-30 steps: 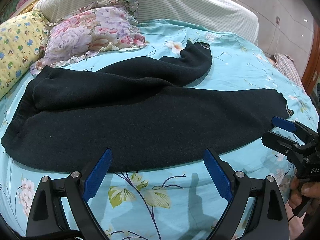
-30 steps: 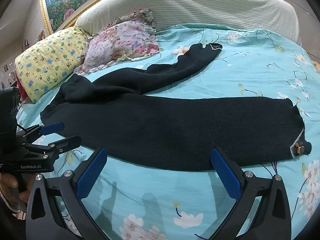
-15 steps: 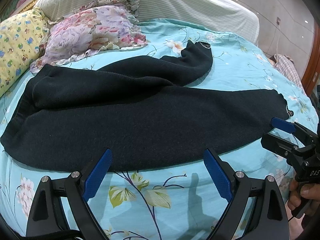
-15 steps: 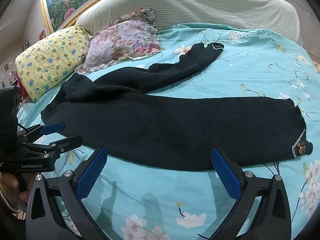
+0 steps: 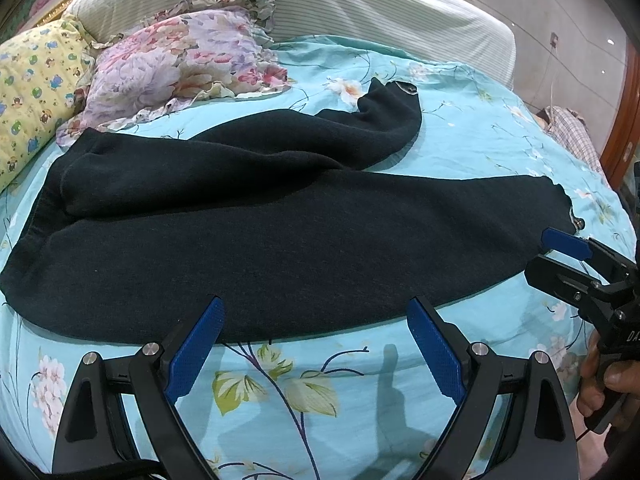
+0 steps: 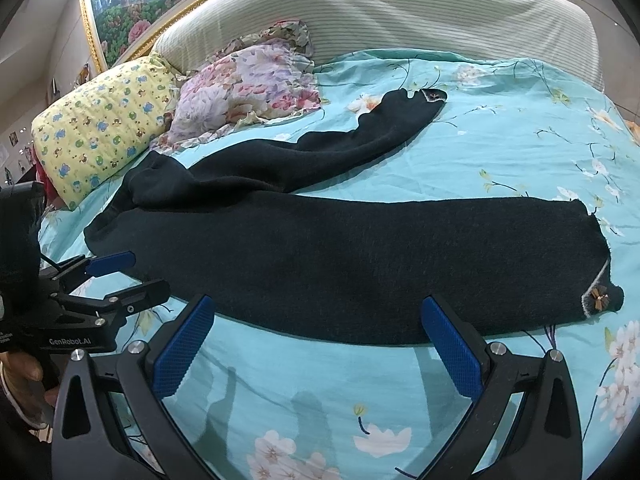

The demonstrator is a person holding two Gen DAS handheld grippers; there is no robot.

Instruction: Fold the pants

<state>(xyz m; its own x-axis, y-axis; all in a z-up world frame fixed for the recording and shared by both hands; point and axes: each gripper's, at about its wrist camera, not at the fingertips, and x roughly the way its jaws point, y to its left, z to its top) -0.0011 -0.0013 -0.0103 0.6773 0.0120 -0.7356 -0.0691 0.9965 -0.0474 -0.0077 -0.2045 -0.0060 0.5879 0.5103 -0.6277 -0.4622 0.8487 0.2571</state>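
Dark pants lie spread on a turquoise floral bed, waist at the left, one leg straight to the right, the other angled toward the headboard. They also show in the right wrist view. My left gripper is open and empty just in front of the near edge of the pants, near the waist end. My right gripper is open and empty in front of the near leg, short of its cuff. The right gripper also shows in the left wrist view, beside that cuff.
A floral pillow and a yellow pillow lie at the head of the bed, before a striped headboard. The bed edge curves down at the right, with a plaid cloth beyond it.
Both grippers have crept slightly forward toward the pants' near edge. The pants have not moved.
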